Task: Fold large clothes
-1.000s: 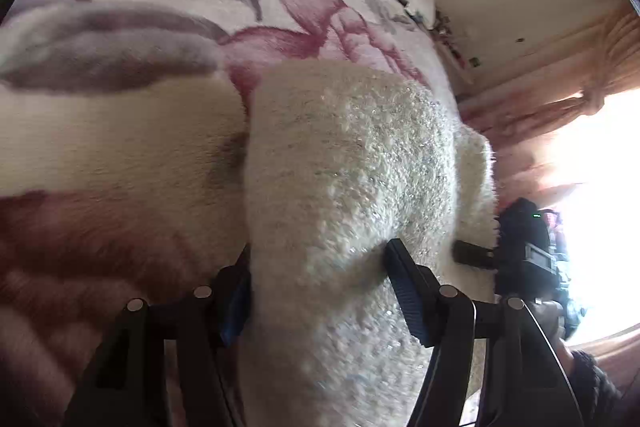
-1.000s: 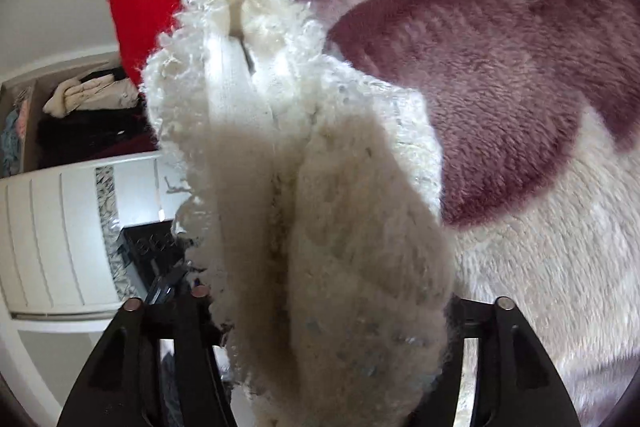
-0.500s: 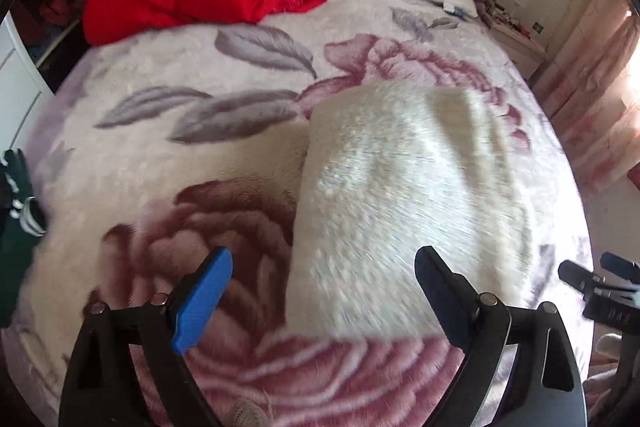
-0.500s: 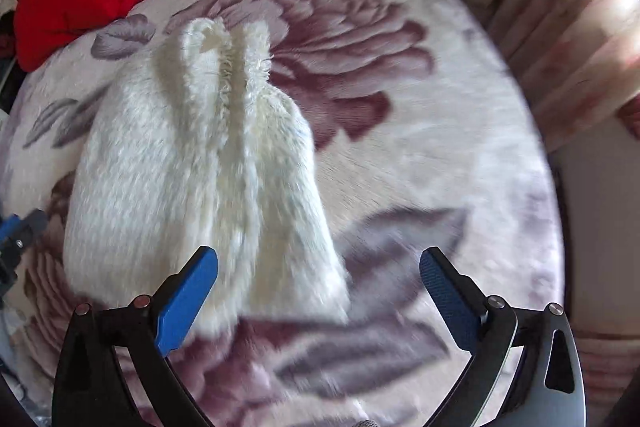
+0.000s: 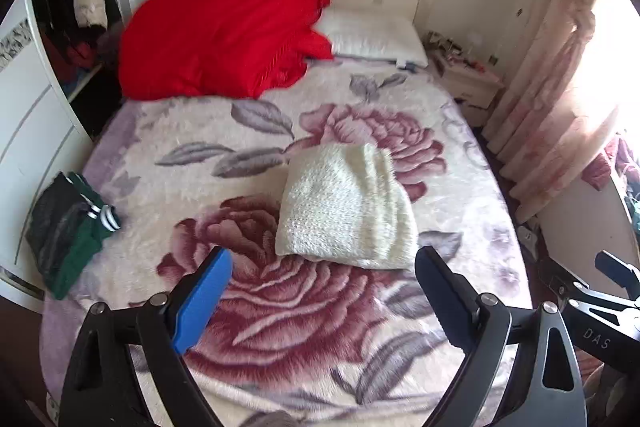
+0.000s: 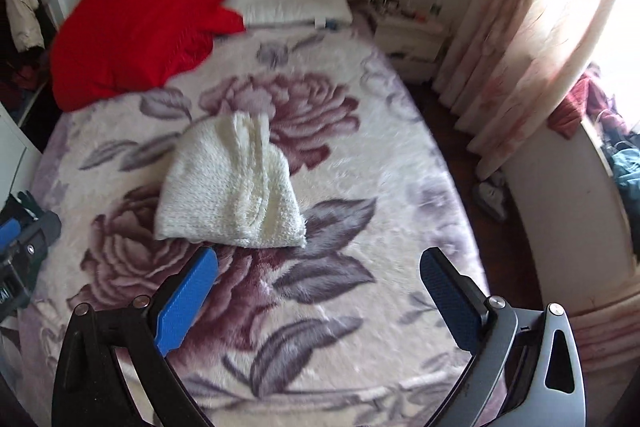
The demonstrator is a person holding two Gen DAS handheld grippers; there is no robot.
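Both tongs, left tongs (image 5: 322, 301) and right tongs (image 6: 320, 291), hang spread wide and empty above the flowered bed (image 5: 132, 155). The folded cream fluffy knit sweater (image 5: 344, 207) lies mid-bed; next, check its edges sit square.

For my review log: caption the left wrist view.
Open left gripper above a folded white sweater on the bed.

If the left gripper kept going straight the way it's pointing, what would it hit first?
Probably the flowered blanket, just short of the folded white sweater. The left gripper is open, nothing between its fingers, tilted down at the bed. Depth is unclear, so it might catch the sweater's near edge.
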